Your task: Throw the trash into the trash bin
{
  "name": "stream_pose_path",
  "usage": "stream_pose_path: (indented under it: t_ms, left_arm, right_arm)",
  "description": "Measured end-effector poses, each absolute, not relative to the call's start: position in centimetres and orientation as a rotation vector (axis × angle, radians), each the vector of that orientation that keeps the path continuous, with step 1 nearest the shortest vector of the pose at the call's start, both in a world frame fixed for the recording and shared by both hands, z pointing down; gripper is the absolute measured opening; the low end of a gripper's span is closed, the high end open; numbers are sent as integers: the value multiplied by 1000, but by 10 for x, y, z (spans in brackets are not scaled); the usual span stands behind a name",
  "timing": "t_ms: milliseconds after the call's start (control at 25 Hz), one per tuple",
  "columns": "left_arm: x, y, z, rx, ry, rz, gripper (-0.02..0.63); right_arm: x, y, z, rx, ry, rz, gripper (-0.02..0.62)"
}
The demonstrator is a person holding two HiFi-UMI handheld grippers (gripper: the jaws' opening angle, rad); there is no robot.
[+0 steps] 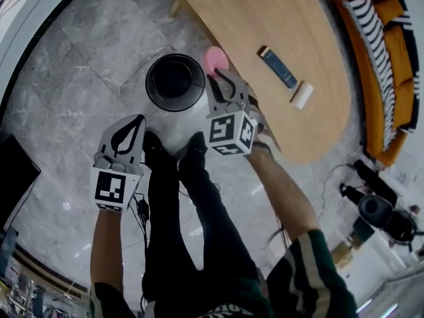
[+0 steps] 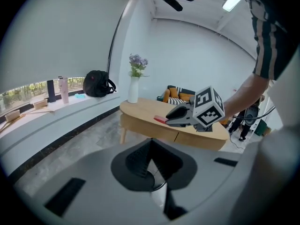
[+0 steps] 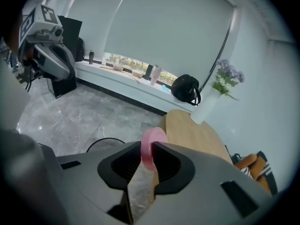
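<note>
The right tongs (image 1: 216, 77) pinch a pink disc (image 1: 214, 59) near the black bin (image 1: 175, 82), apparently to drop it in, while the left tongs (image 1: 138, 120) hang closed, empty.

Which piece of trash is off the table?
The pink disc, clamped in the right tongs; the blue packet and white tube lie on the table.

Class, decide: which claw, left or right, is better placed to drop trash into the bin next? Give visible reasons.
Right. The right claw grips the pink disc close beside the trash bin; the left claw is shut and empty.
</note>
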State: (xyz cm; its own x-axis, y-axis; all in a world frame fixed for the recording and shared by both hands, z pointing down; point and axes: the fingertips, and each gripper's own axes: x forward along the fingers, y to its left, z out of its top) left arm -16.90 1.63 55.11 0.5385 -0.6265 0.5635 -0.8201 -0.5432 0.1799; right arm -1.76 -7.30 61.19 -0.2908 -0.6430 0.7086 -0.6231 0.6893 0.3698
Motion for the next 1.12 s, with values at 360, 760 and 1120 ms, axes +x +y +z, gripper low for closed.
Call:
stream_pose_path:
  t_ms: [360,760,1120]
  left_arm:
    - [-188,19,578,2325,-1220,597,2]
    - [-205,6,654,2309,-1270,564,2]
    - [-222,-12,713,2288,-1306,549,2]
  right_arm:
    - [-54,-44,678,861,-1996,50,80]
    - [-82,-25,794,719,-1978,103,80]
    - [-98,-28,883,638,-1979,192,80]
